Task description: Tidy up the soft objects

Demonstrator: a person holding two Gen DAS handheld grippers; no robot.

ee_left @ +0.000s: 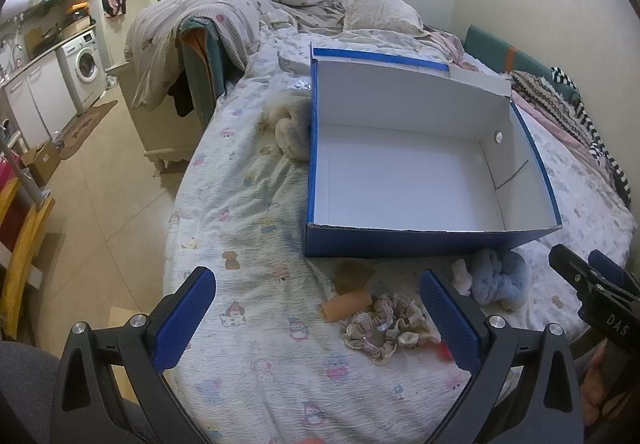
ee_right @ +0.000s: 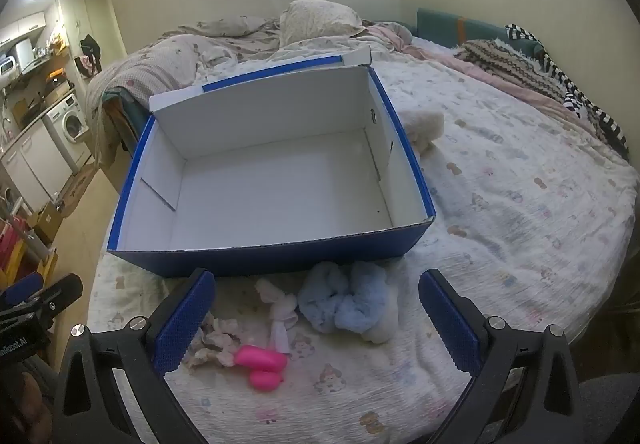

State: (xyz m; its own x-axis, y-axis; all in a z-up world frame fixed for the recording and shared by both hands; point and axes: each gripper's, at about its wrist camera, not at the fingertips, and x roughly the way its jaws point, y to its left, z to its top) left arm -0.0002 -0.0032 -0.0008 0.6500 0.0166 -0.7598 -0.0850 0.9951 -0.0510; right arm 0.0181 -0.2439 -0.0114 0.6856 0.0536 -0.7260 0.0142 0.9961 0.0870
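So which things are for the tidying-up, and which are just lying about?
For the job:
- open blue cardboard box, empty
- fluffy light-blue scrunchie
- frilly beige lace scrunchie
- small white cloth piece
- bright pink soft toy

Just lying about:
- crumpled beige duvet
- white washing machine

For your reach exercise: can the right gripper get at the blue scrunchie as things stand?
Probably yes. The right gripper is open, and the blue scrunchie lies uncovered on the bed just ahead, between its fingers.
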